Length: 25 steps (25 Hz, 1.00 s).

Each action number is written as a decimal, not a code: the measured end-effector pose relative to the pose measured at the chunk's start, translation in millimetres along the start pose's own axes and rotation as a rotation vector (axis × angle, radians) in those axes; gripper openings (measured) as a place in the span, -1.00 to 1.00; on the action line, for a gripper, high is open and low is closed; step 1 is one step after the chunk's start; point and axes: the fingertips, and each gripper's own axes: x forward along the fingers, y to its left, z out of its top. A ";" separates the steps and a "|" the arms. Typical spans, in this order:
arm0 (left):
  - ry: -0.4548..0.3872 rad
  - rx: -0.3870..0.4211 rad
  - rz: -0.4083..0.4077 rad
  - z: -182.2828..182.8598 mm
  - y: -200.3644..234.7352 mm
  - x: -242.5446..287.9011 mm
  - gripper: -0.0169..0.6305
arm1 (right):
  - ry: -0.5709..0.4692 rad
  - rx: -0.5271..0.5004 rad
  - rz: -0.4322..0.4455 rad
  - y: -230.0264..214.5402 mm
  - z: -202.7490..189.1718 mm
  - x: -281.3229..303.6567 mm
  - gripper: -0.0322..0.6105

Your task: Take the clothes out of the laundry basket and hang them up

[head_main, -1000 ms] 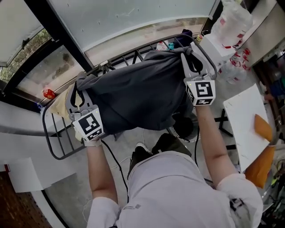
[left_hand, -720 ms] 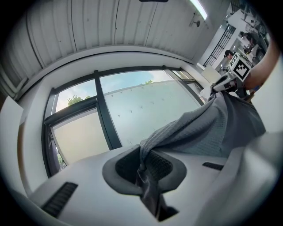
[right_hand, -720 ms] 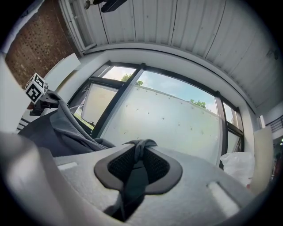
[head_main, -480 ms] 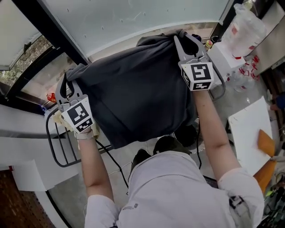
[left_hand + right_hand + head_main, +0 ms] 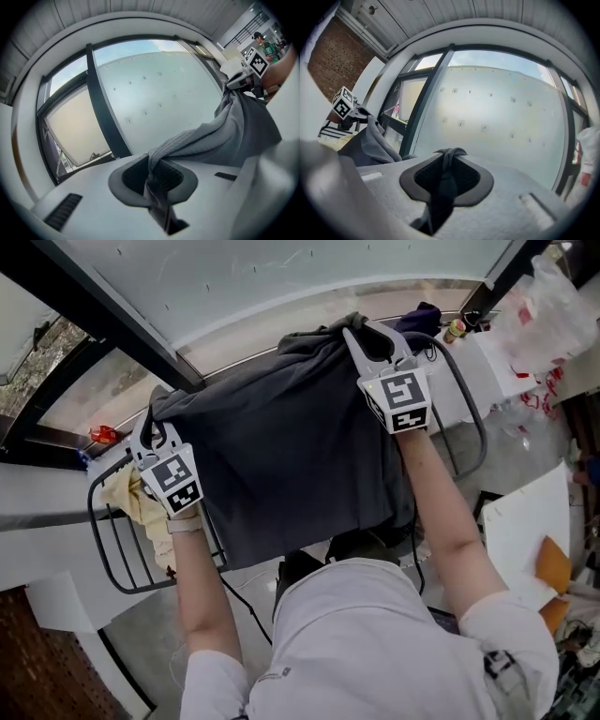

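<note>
L gripper (image 5: 157, 426), R gripper (image 5: 373, 341): fingers clenched on dark shirt (image 5: 281, 446) | shirt pushed farther toward window (image 5: 281, 277)

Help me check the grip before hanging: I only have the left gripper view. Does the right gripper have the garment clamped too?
Observer: Yes. In the right gripper view, the right gripper has its jaws closed on a bunched fold of the dark grey garment.
Operator: What is around the garment?
Observer: A wire drying rack. In the head view the garment hangs spread between the left gripper and the right one, and the rack shows past both of its sides.
Operator: Anything already on the rack?
Observer: A pale yellow cloth lies on its bars, close beside the left gripper.
</note>
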 end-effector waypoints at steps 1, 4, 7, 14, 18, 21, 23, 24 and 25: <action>0.032 -0.009 -0.007 -12.0 -5.6 6.5 -0.87 | 0.023 -0.001 0.019 3.3 -12.0 6.4 -0.71; 0.118 -0.028 -0.029 -45.1 -20.4 21.5 -0.87 | 0.099 0.002 0.069 10.9 -47.4 24.2 -0.71; 0.198 -0.036 -0.066 -75.1 -37.0 32.1 -0.86 | 0.188 0.014 0.112 17.5 -81.8 38.2 -0.70; 0.332 -0.028 -0.119 -130.4 -72.2 41.2 -0.85 | 0.332 0.055 0.176 31.4 -142.9 53.0 -0.70; 0.381 -0.031 -0.148 -152.4 -86.6 41.8 -0.83 | 0.398 0.059 0.200 36.0 -167.7 52.7 -0.67; 0.398 -0.040 -0.167 -161.8 -91.9 39.7 -0.82 | 0.439 0.069 0.225 39.8 -178.7 50.5 -0.58; 0.399 -0.046 -0.175 -164.1 -94.6 38.2 -0.73 | 0.468 0.091 0.239 41.6 -186.0 47.4 -0.39; 0.403 -0.049 -0.180 -165.4 -96.1 37.1 -0.70 | 0.477 0.104 0.242 42.2 -188.4 46.0 -0.29; 0.412 -0.051 -0.187 -167.1 -97.7 35.8 -0.66 | 0.481 0.114 0.242 42.5 -189.8 44.7 -0.22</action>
